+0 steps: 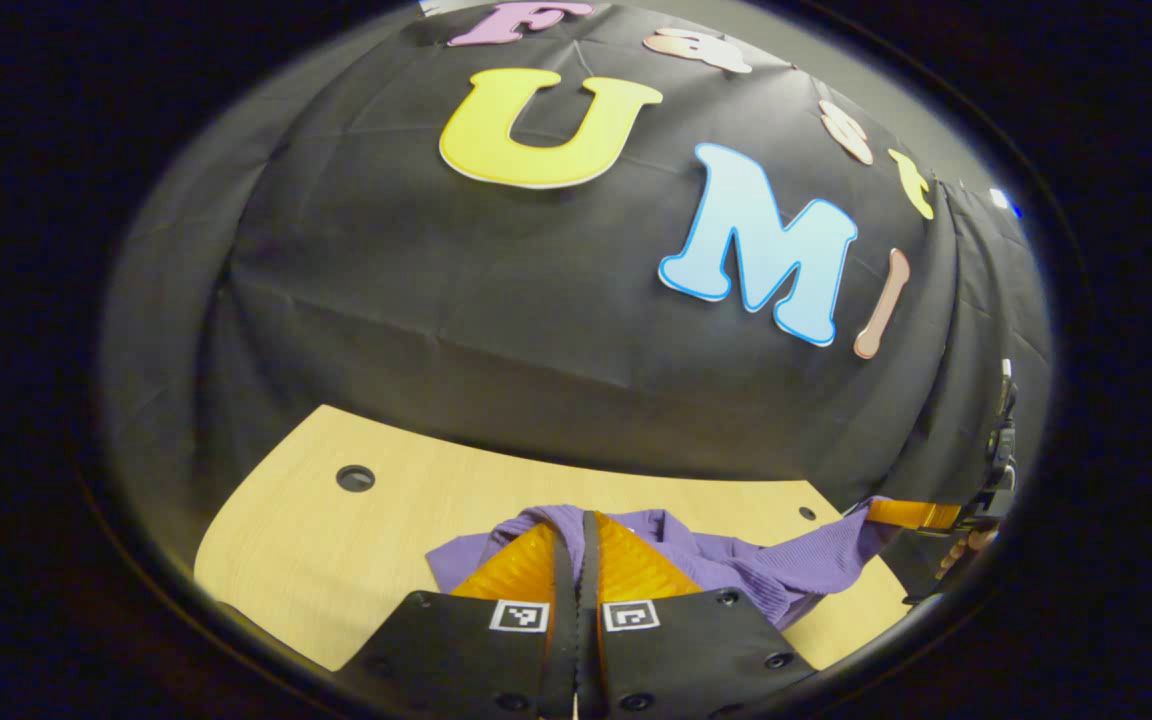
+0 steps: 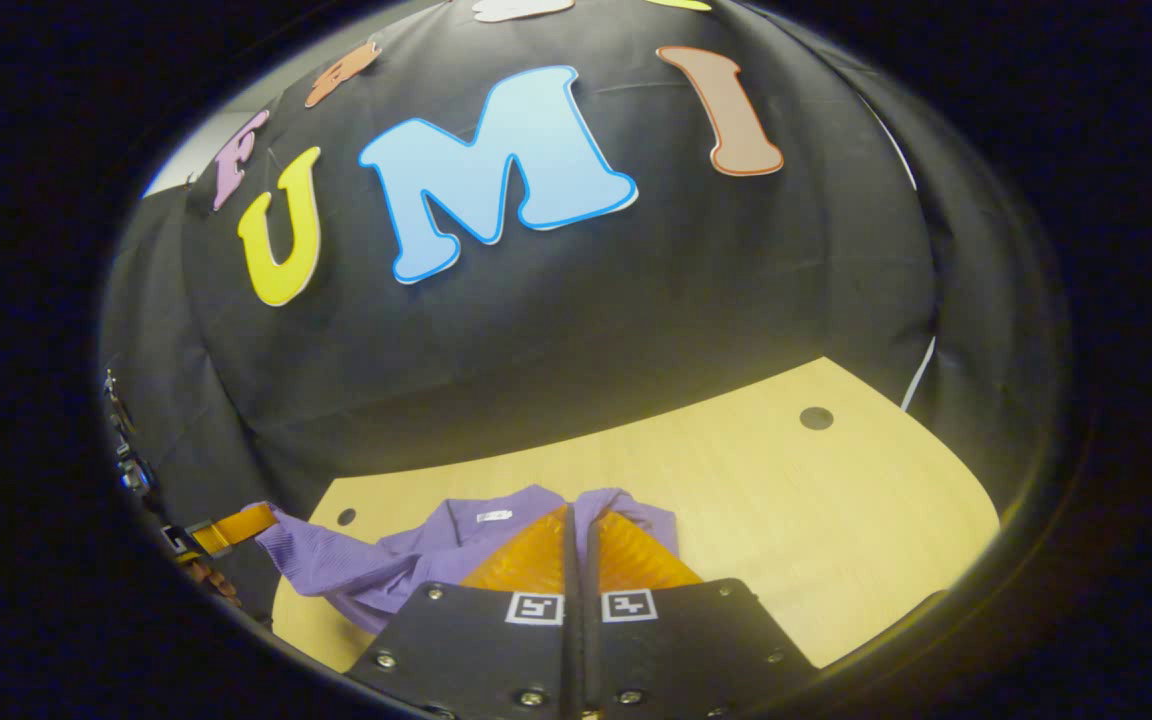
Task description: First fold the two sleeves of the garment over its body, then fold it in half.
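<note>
Closest to the lens in the left gripper view, the left gripper has its jaws pressed together on a raised fold of the purple garment, the cloth pinched at the tips. One garment is in play, a ribbed purple piece that lies bunched on the light wooden surface just ahead of the jaws, with one part stretched out to the right and lifted off the wood. At the end of that stretched part, by the right edge of this view, the other gripper grips the cloth, and a few fingers of the hand holding it show beneath it.

From the right gripper view, the right gripper likewise has its jaws closed on a lifted fold of the same garment, which carries a small white label near its upper edge. Its far part runs left to the other gripper at the view's left edge (so two grippers in all, each clamped on the one piece of cloth).

Two dark round holes show in the wood in this view, one at the far right and one close by the garment; the left gripper view likewise shows two. Behind the surface, black cloth hangs as the booth's wall, creased in long folds.
</note>
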### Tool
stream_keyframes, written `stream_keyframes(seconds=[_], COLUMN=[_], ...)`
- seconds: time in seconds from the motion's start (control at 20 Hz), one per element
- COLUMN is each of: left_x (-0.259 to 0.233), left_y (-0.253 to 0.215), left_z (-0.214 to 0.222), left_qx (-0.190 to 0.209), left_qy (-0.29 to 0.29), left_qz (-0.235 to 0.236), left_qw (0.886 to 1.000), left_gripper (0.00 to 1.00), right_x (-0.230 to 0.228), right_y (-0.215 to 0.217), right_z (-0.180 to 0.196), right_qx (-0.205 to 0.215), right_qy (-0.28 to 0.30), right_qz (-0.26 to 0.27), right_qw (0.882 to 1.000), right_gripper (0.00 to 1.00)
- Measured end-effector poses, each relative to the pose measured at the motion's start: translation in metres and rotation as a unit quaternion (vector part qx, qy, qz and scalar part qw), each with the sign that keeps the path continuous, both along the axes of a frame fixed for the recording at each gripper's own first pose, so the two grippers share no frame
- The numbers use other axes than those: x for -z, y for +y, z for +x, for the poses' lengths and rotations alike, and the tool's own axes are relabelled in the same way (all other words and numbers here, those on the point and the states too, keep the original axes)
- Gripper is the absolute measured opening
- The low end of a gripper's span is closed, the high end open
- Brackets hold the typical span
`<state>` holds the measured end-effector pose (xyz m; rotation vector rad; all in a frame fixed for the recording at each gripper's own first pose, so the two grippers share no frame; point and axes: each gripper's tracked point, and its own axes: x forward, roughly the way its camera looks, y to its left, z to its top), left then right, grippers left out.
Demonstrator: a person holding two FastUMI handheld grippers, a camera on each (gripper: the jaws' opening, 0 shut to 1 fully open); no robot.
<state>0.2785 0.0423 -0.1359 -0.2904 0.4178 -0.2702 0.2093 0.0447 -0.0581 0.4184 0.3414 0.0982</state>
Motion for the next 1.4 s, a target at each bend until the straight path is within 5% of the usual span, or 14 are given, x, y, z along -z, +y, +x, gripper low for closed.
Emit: stream_keyframes(seconds=[0.55, 1.2, 1.4], left_x=[0.094, 0.172, 0.175], left_y=[0.004, -0.001, 0.001], left_z=[0.095, 0.13, 0.129], left_qx=[-0.015, -0.024, -0.028], left_qy=[0.028, 0.064, 0.069], left_qz=[0.031, 0.07, 0.074], left_qw=[0.999, 0.995, 0.995], left_gripper=[0.06, 0.06, 0.1], right_x=[0.069, 0.132, 0.123], right_y=[0.018, 0.023, 0.022], right_z=[0.111, 0.15, 0.148], right_qx=[0.015, 0.019, 0.02], right_qy=[0.063, 0.12, 0.109], right_qz=[-0.037, -0.077, -0.095], right_qw=[0.997, 0.99, 0.989], right_gripper=[0.0, 0.01, 0.09])
